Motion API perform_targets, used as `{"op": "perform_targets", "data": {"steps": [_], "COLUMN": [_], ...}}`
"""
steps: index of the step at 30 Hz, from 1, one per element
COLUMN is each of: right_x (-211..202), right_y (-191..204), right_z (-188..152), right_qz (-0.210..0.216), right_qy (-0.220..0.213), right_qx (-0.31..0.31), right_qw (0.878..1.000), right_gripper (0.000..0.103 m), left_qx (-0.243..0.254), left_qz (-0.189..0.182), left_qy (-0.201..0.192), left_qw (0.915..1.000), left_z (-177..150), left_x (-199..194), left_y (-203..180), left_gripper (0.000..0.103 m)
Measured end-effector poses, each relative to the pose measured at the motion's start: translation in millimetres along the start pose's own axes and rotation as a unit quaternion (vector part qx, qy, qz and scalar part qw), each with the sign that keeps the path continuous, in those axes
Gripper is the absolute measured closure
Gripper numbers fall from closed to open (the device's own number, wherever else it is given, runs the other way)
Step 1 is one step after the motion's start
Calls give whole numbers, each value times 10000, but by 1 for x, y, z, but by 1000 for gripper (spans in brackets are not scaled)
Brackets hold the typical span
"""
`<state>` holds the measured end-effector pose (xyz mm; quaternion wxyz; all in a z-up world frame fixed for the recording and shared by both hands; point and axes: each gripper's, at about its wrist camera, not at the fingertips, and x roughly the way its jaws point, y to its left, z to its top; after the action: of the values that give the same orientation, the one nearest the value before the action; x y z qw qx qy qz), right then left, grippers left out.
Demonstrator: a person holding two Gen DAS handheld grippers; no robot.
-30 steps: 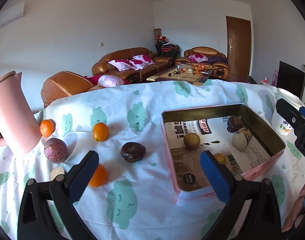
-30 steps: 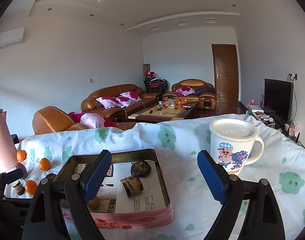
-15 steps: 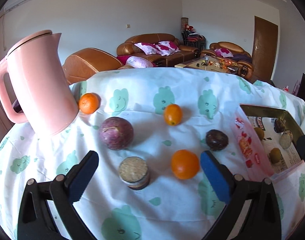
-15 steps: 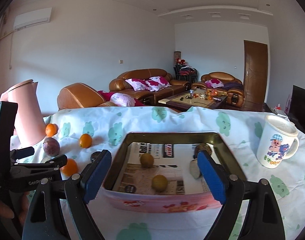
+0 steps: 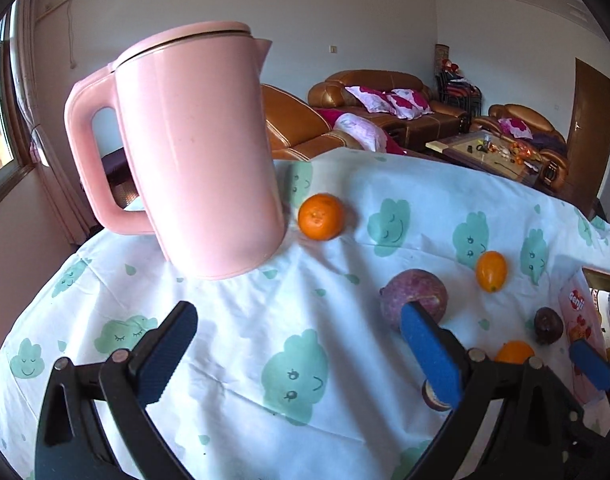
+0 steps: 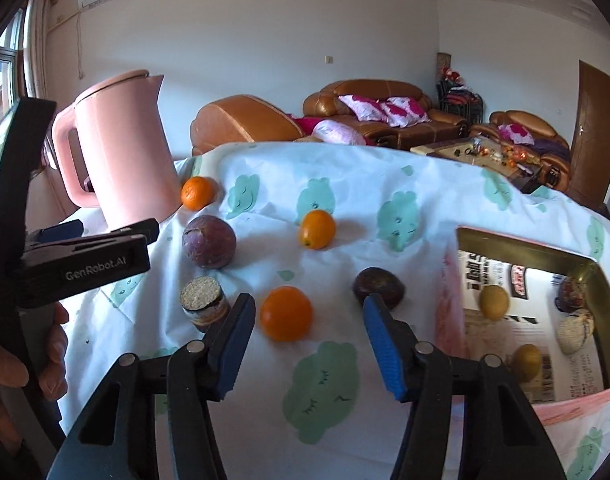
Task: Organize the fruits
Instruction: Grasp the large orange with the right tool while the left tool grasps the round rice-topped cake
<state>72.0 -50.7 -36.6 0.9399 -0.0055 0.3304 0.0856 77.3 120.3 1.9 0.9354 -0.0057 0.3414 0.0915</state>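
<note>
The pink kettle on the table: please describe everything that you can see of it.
The pink kettle looks like smooth matte plastic, with a closed lid, a small spout and a loop handle facing the window. It stands upright on the printed tablecloth at the table's far left. A small orange lies right beside its base. No gripper touches it.

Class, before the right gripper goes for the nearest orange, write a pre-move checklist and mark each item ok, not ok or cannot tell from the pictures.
1. Right gripper open and empty: ok.
2. Nearest orange lined up between its fingers: ok, it lies just beyond the tips.
3. Neighbours stand apart from that orange: ok, the cut fruit and the dark passion fruit do not touch it.
4. Left gripper out of the way: ok, open and empty, off to the left near the pink kettle.
5. Room in the tin: ok, bare paper shows between its fruits.
6. Orange firm enough to squeeze: cannot tell.
</note>
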Motion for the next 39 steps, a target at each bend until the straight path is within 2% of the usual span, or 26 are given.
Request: {"op": "perform_targets", "data": {"steps": [5, 9, 12, 14, 16, 18, 22, 27, 32, 34, 37, 39], "right_x": [31, 54, 52, 49, 41, 24, -5, -32, -49, -48, -42, -38], "right_y": [15, 14, 8, 6, 3, -5, -13, -25, -33, -34, -36, -37], "right_z": [7, 6, 4, 2, -1, -4, -11, -18, -16, -16, -18, -19], "right_qz": [77, 79, 175, 262, 357, 402, 143, -26, -184, -126, -59, -51], "right_qy": [503, 1043, 1030, 1013, 908, 627, 175, -233, -570, -538, -391, -302], "right_qx": [-47, 99, 223, 281, 401, 538, 563, 664, 583, 593, 656, 699], "right_qw": [9987, 9945, 9943, 9941, 9944, 9958, 9982, 9975, 9965, 9967, 9971, 9971], "right_gripper": [47, 58, 65, 65, 65, 65, 65, 65, 65, 65, 65, 65], "left_qx": [-29, 142, 320, 527, 695, 792, 752, 863, 1062, 1133, 998, 959], "left_qz": [23, -248, -450, -537, -693, -880, -1419, -1366, -1396, -1354, -1445, -1411], "left_qy": [3, 45, 30, 13, 38, 102, 398, 483, 834, 989, 944, 914], "left_qw": [10000, 9996, 9985, 9972, 9952, 9929, 9862, 9857, 9810, 9793, 9799, 9811], "left_z": [1, -1, -4, -9, -11, -14, -17, -24, -37, -39, -38, -38], "left_x": [1, -1, -5, -7, -8, -9, -8, -2, 18, 26, 24, 22], "left_y": [5, -4, -15, -24, -32, -38, -45, -53, -69, -73, -68, -66], "left_gripper": [0, 0, 0, 0, 2, 5, 10, 11, 31, 36, 48, 60]}}
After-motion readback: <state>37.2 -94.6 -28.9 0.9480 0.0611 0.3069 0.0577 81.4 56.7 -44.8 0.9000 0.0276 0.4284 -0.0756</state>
